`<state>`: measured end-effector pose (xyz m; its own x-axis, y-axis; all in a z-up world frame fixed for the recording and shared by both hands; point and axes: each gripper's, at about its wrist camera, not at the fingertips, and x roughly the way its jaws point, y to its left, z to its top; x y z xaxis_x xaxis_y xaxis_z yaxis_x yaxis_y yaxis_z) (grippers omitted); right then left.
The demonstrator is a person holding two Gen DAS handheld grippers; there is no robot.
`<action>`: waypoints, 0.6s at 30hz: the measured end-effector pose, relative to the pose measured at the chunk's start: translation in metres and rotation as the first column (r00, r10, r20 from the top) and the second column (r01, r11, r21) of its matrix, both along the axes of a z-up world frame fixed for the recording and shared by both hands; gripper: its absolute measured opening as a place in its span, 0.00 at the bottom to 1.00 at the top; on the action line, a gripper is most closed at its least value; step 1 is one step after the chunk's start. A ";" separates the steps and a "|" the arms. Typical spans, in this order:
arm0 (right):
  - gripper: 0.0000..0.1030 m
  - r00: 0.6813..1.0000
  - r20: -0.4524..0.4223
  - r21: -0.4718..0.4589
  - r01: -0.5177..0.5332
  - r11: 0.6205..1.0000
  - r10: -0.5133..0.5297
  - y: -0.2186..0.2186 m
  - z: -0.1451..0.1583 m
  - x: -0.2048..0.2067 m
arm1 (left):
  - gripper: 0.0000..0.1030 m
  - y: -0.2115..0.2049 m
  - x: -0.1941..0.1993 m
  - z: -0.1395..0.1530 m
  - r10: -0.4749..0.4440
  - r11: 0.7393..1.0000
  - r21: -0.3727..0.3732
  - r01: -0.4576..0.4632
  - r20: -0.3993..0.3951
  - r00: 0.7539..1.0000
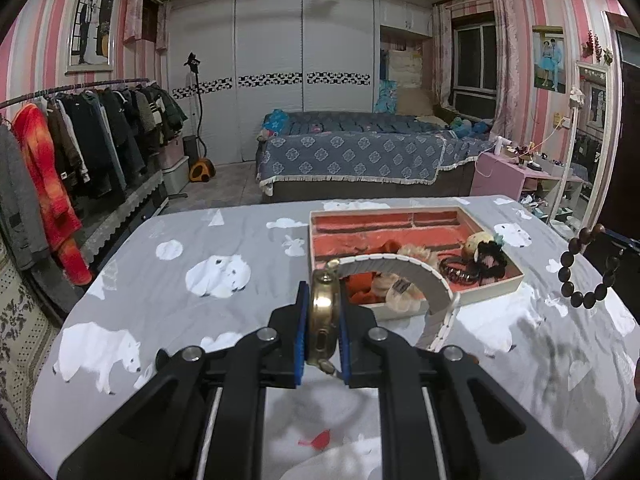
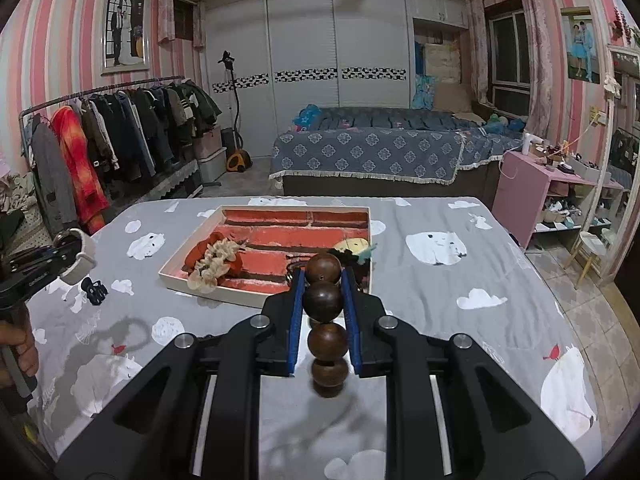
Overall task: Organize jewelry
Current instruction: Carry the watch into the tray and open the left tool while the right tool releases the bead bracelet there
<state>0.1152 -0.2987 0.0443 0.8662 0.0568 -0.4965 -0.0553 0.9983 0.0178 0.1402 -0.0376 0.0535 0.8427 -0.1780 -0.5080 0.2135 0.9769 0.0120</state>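
A table covered with a grey cloth (image 2: 440, 300) printed with white bears fills the lower part of both views. On it lies a shallow tray (image 1: 496, 286) with a red brick-pattern lining; inside are an orange fabric piece with a cream flower (image 2: 218, 260), dark hair ties (image 1: 460, 270) and a yellow ornament (image 2: 352, 245). A small black claw clip (image 2: 94, 290) lies on the cloth outside the tray, near its left corner in the right wrist view.

The left gripper (image 1: 324, 320) is clamped on a gold watch (image 1: 322, 316) by its case, held on edge between the blue pads. Its white strap (image 1: 420, 276) curves out to the right, above the near edge of the tray. The right gripper (image 2: 324, 300) is closed on a wooden bead bracelet (image 2: 323, 298); one bead sits between the pads and the rest of the loop hangs free below. Both items are in the air over the cloth, not yet in the tray.

The risks, as I judge them: the round bead can roll out of the flat pads if the hand tilts or moves fast, and the hanging loop can swing and catch the tray wall. The watch case is smooth metal, so it may slip or turn under the weight of the strap. If the strap touches the flower piece first, it can push it or land on top of it.
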 end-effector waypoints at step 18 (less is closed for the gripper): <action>0.19 0.999 0.036 0.026 -0.038 0.999 0.037 0.015 0.020 0.071 | 0.13 -0.042 0.078 0.013 -0.003 1.000 -0.008 0.003 0.020 1.000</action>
